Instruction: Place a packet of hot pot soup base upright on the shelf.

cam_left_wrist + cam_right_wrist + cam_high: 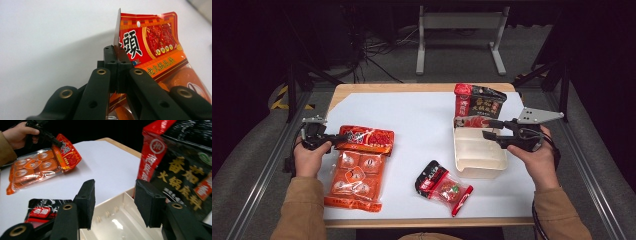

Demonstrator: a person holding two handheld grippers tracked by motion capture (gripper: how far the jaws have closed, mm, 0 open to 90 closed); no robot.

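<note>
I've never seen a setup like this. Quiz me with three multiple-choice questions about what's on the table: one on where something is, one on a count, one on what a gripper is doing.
1. Where does the cream tray lie?
A. At the table's left edge
B. On the right half of the table, below the black-and-red pouch
C. On top of the orange packet

2. How many food packets are on the table?
A. Three
B. Five
C. One

3. What is the left gripper doing?
A. Hanging open above the tray
B. Pinching the small red-and-black sachet
C. Clamped on the top edge of the orange packet

Answers: 1 B, the high view shows the tray at the right, just under the pouch. 2 A, the orange packet, the pouch and the sachet. 3 C, the left gripper view shows its jaws pressed together on the packet's edge.
</note>
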